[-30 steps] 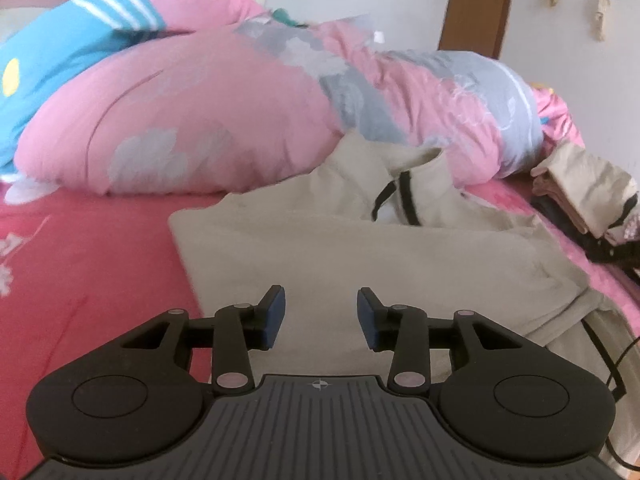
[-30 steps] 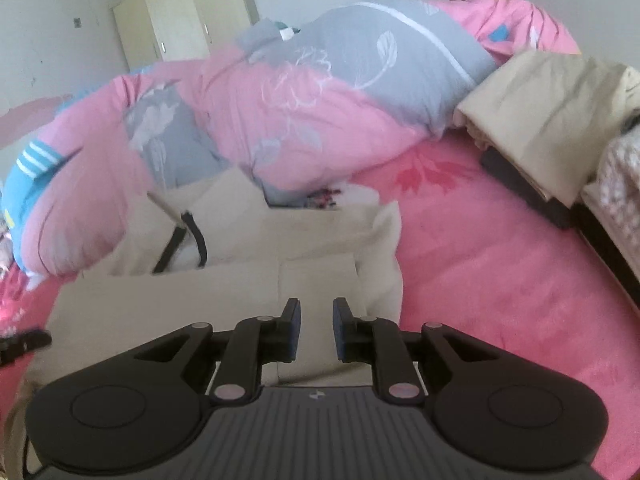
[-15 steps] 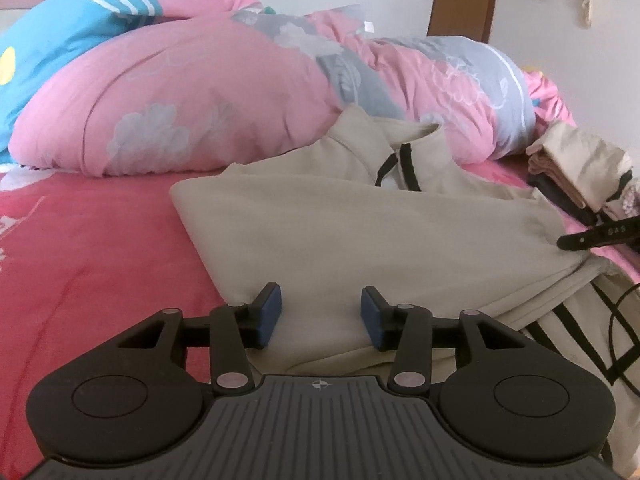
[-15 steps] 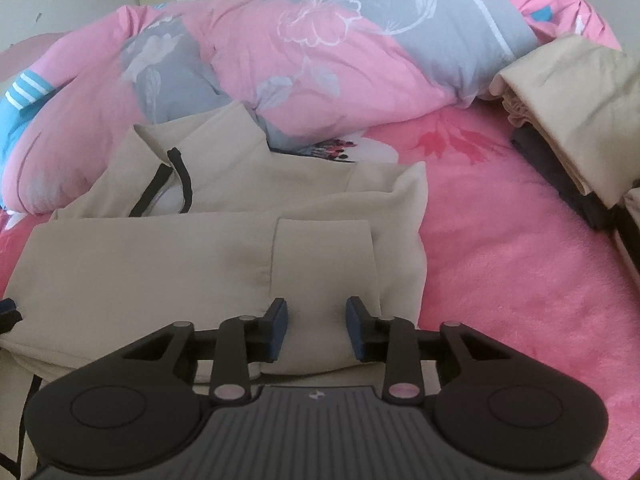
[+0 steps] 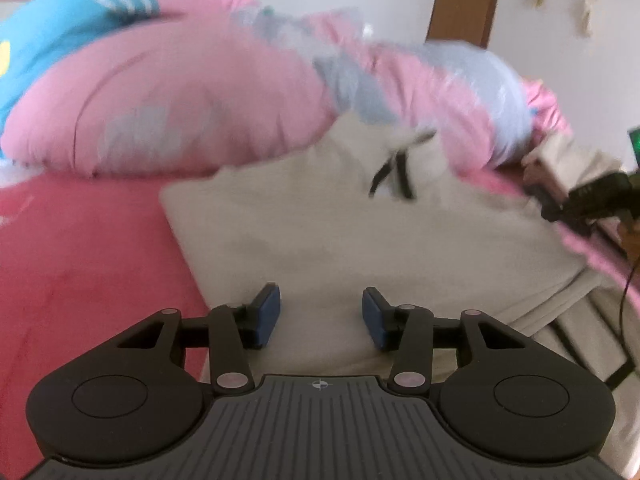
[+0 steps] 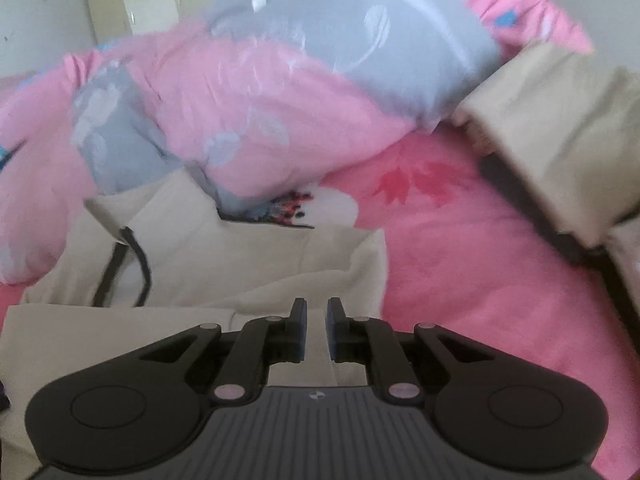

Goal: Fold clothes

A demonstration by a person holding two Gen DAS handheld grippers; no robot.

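Right gripper (image 6: pixel 317 322) closing over beige jacket (image 6: pixel 248 264) edge directly below, nothing pinched yet; left gripper (image 5: pixel 320 312) apart, over its near hem.

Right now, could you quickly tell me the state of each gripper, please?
Left gripper: open, holding nothing, above the beige jacket.
Right gripper: jaws closing, narrow gap left, jacket fabric behind it; whether it is pinched cannot be told.
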